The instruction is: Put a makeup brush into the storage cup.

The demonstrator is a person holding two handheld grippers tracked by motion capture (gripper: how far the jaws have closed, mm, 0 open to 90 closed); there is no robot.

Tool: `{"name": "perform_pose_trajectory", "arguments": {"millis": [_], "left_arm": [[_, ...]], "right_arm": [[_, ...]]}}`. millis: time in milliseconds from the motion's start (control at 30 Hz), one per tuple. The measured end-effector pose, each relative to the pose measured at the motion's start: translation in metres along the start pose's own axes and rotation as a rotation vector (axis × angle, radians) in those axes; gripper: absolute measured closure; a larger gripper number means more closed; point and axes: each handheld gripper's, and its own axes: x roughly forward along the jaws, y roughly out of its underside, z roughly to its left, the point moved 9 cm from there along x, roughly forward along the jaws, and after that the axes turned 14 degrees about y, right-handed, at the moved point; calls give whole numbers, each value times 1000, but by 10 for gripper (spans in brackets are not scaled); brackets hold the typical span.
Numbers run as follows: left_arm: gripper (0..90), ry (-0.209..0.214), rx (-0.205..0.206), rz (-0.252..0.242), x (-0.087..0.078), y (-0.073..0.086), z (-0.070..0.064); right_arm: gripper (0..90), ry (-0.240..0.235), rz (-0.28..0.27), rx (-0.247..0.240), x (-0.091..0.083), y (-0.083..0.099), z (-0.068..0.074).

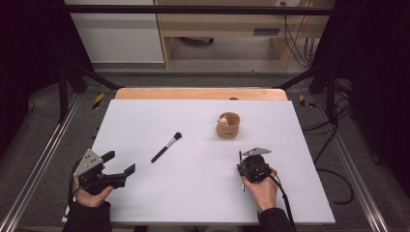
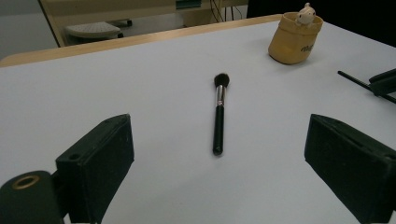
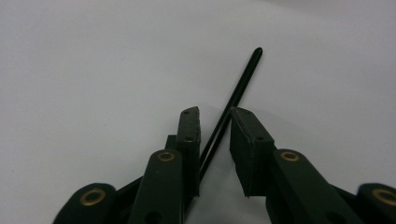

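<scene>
A black-handled makeup brush (image 1: pixel 166 147) lies on the white table (image 1: pixel 145 121), bristles toward the far right. My left gripper (image 1: pixel 121 162) is at the near left, open, its jaws wide on either side of the brush (image 2: pixel 218 121), which lies a short way ahead of it. At the near right, my right gripper (image 1: pixel 244 169) points down at the table. Its jaws (image 3: pixel 215 112) stand nearly together on a thin black stick (image 3: pixel 238 88) that runs out beyond them. The left gripper view also catches the stick (image 2: pixel 352 79) and the right gripper (image 2: pixel 380 83).
A tan cup (image 1: pixel 228 126) with a small pale figure (image 1: pixel 223 121) on its rim stands at the far right of the table; the cup (image 2: pixel 294 39) is beyond the brush. Wooden furniture (image 1: pixel 217 24) and cables lie past the far edge.
</scene>
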Motion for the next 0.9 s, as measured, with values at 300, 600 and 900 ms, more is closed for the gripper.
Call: {"name": "perform_pose_trajectory", "arguments": {"millis": [300,600,900], "left_arm": [[75,2,1,0,0,0,0],[75,3,2,2,0,0,-1],[75,4,2,3,1,0,-1]], "right_arm": [[812,-14,-10,-27,0,0,1],[827,-38,-4,-22,-2,0,-1],[817,-18,-31,-56,1,-2,2]]}}
